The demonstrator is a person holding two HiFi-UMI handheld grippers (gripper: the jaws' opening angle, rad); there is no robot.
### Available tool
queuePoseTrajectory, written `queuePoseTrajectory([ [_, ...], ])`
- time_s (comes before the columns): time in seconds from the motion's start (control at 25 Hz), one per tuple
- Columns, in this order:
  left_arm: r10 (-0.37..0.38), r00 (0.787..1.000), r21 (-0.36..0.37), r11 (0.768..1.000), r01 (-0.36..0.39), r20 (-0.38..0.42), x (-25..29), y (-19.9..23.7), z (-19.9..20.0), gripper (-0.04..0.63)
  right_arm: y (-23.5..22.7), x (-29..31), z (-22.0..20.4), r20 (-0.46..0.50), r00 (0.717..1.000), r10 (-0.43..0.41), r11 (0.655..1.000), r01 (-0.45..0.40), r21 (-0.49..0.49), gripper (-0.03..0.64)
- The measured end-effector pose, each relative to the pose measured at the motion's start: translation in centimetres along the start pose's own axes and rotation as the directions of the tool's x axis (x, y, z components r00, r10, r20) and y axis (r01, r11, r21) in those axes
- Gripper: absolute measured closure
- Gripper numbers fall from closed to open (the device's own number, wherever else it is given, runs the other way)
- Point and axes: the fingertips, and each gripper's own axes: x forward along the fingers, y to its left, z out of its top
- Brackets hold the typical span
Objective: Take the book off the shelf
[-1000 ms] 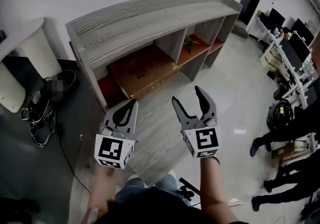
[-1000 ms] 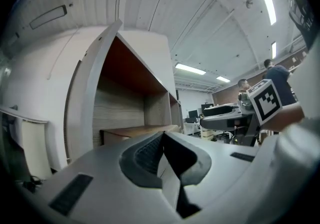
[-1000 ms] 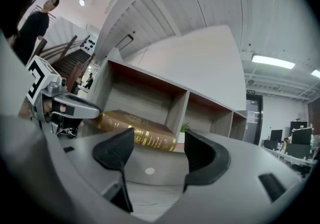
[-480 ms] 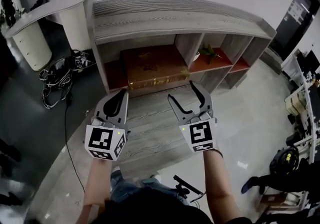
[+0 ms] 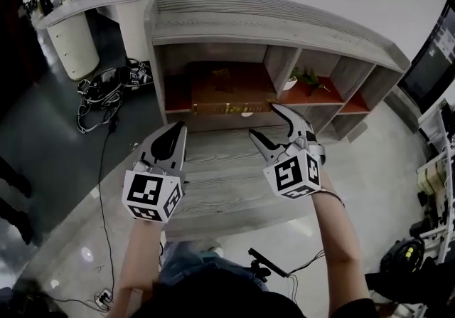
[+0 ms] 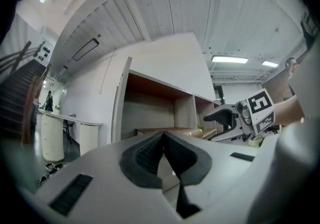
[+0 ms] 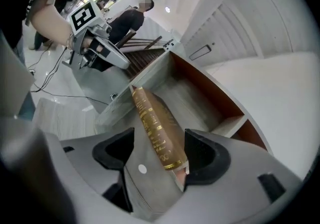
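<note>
A large brown book (image 5: 226, 85) with a gilt spine lies flat in the left compartment of the grey wooden shelf (image 5: 270, 21). My right gripper (image 5: 261, 120) is open at the book's front right corner. In the right gripper view the gilt spine (image 7: 154, 127) runs between the wide-open jaws of the right gripper (image 7: 157, 154); I cannot tell whether they touch it. My left gripper (image 5: 176, 131) is shut and empty, hovering over the low step in front of the shelf, left of the book. Its pads (image 6: 150, 150) meet in the left gripper view.
A small green plant (image 5: 307, 80) stands in the middle compartment. A wooden step (image 5: 220, 181) runs in front of the shelf. A white curved counter (image 5: 92, 7) and a tangle of cables (image 5: 106, 89) lie to the left. A person (image 7: 127, 20) stands behind.
Both grippers have moved forward toward the shelf while the head view swung round. The right gripper, still open, has come up to the book's front corner. The left gripper stayed shut.
</note>
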Motion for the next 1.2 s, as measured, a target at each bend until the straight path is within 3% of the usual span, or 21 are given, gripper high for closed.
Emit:
queuePoseTrajectory([
  [0.2, 0.012, 1.000, -0.004, 1.000, -0.012, 0.002, 0.3, 0.1, 0.2, 0.583, 0.4, 1.4, -0.1, -0.059, 0.990, 0.127, 0.990, -0.130, -0.049, 0.291],
  [0.32, 0.001, 1.000, -0.002, 1.000, -0.001, 0.000, 0.7, -0.1, 0.2, 0.584, 0.7, 2.4, -0.2, -0.107, 0.983, 0.147, 0.977, -0.161, -0.138, 0.291],
  [0.8, -0.014, 1.000, 0.007, 1.000, 0.014, -0.010, 0.7, 1.7, 0.5, 0.583, 1.8, 8.9, 1.2, -0.193, 0.979, 0.058, 0.915, -0.129, -0.382, 0.291],
  [1.2, -0.005, 1.000, -0.004, 1.000, 0.005, -0.019, 0.4, 3.2, 0.3, 0.583, 2.4, 12.2, 0.5, -0.249, 0.969, 0.003, 0.889, -0.116, -0.443, 0.290],
])
